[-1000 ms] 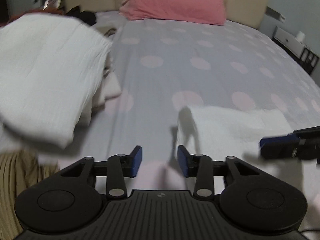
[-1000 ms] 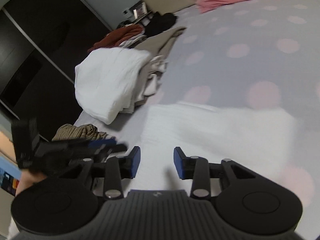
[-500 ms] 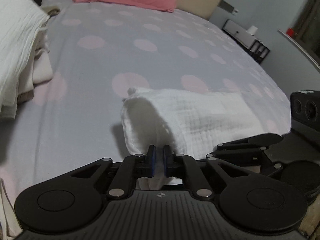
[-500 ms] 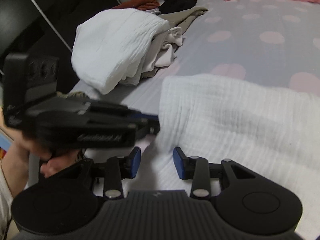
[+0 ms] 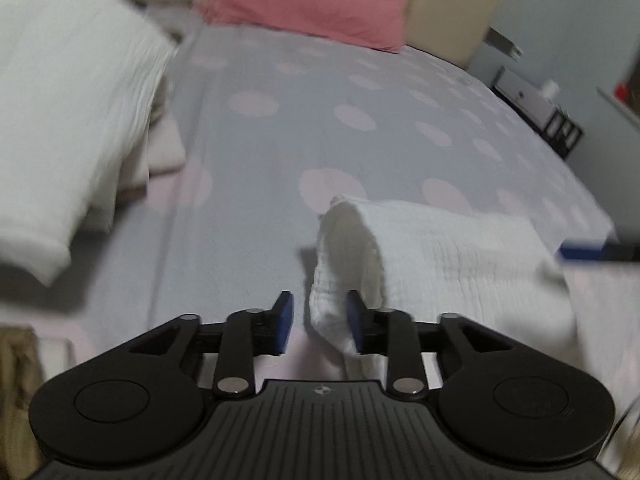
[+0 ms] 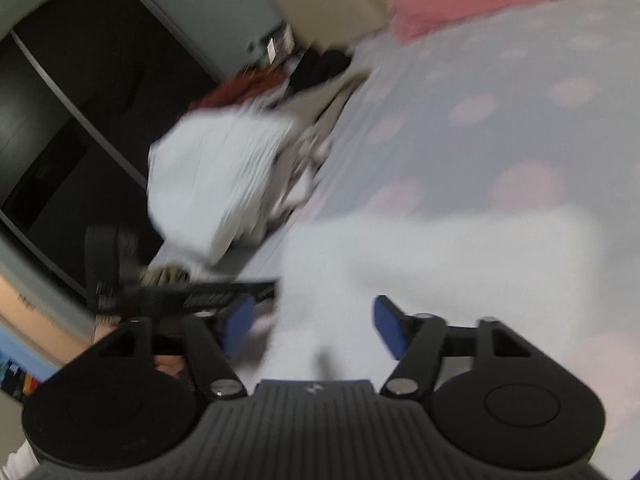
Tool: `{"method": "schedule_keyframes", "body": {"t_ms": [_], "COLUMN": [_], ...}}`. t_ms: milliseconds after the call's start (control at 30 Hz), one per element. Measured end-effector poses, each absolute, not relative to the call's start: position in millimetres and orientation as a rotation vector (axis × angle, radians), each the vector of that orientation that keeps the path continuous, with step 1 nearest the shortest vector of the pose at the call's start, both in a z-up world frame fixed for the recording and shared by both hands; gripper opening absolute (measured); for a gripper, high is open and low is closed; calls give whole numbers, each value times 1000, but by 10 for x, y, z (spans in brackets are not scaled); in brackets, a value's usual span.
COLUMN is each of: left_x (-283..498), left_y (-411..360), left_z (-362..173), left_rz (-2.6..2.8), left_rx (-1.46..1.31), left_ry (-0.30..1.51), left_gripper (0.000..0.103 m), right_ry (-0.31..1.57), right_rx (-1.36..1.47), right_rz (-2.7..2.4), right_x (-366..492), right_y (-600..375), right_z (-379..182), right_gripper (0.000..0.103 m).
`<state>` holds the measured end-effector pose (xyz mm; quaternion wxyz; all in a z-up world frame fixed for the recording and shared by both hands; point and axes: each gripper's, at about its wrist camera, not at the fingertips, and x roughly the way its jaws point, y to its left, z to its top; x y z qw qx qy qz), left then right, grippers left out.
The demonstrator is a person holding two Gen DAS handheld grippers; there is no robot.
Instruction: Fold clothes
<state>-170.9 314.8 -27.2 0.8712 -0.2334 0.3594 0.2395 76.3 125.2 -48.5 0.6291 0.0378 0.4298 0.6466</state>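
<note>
- Left gripper [image 5: 319,322], pinching the cloth [image 5: 440,248] half a second earlier, was opening; the corner hung loose between its pads.
- Right gripper [image 6: 314,322] was spreading wide over cloth lying on the bed [image 5: 280,152].
- Fold seemingly released.

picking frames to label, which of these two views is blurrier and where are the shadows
Right wrist view: heavy motion smear, the white folded cloth and heaped white laundry pile lose all texture. Left wrist view: sharper near centre, the cloth's crinkled weave is readable, the edges are soft, fisheye bends the polka-dot grey bedsheet; dim indoor light, with a soft shadow left of the cloth's raised fold.
</note>
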Motion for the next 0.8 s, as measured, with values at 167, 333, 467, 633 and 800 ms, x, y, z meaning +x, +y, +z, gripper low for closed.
{"method": "schedule_keyframes", "body": {"t_ms": [167,333,467,633,800], "left_x": [-1694,-1864,-1869,-2001,-2180], "left_y": [3153,3306,3420,3514,3593], "left_z": [-304,-379,-483,-475,-403], "left_rz": [499,393,372,391,304], "left_rx": [-543,-761,-870,-910,-1024], "left_ry": [781,742,757,727,562], "left_gripper": [45,51,51,51,60], "right_ry": [1159,1323,1409,1464,1475], "right_rx": [226,250,213,236,237], "right_rz": [1310,1249,1309,1342,1368], "right_x": [1593,1794,1698,1606,1562], "right_y": [680,470,591,825,984], "right_z": [-530,-878,-1090,-1229,-1268], "right_gripper": [89,89,89,89,89]}}
